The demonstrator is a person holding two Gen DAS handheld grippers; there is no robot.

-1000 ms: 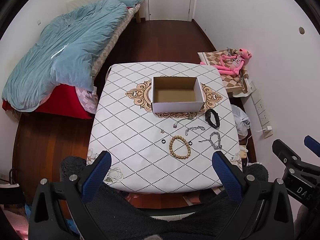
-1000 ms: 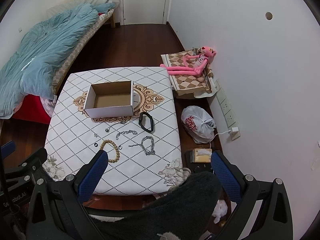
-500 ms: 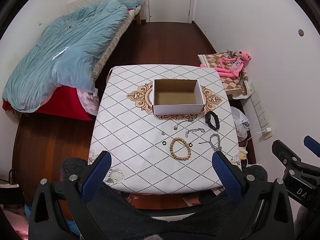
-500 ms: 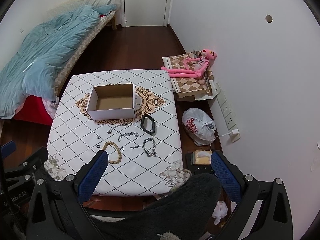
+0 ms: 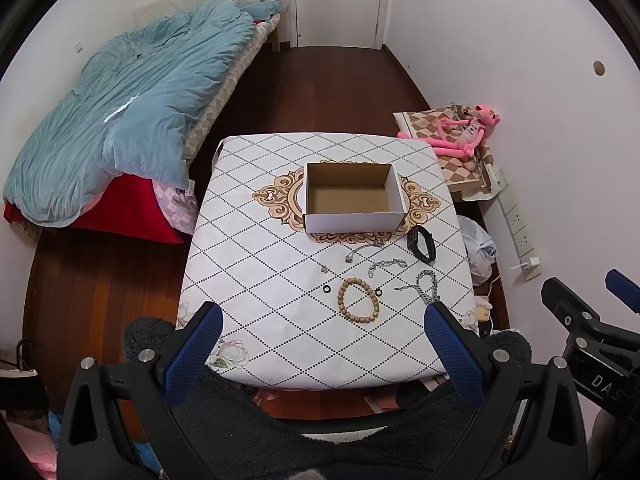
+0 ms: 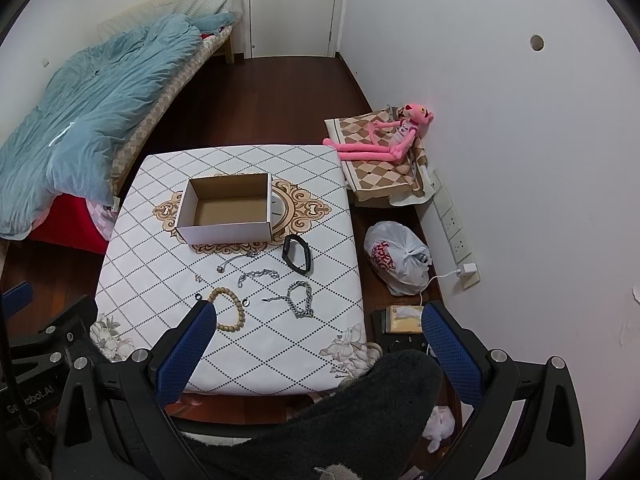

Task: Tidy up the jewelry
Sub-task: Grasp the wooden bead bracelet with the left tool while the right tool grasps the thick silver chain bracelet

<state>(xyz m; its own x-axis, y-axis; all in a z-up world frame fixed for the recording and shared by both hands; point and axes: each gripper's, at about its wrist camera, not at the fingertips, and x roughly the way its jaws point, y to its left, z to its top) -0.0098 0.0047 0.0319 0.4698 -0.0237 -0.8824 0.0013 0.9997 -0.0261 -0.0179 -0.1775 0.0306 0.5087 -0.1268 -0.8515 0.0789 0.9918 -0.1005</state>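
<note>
Well beyond spread jaws, bead bracelet (image 5: 358,300), box (image 5: 353,197)

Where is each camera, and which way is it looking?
Left wrist: it sits on the left gripper, high above the near table edge, looking forward and down at the table; both blue fingers show, and the right gripper at the right edge.
Right wrist: it sits on the right gripper, further right, looking the same way; its fingers show.
Both see: the box, bead bracelet, black band, bed, door.
</note>
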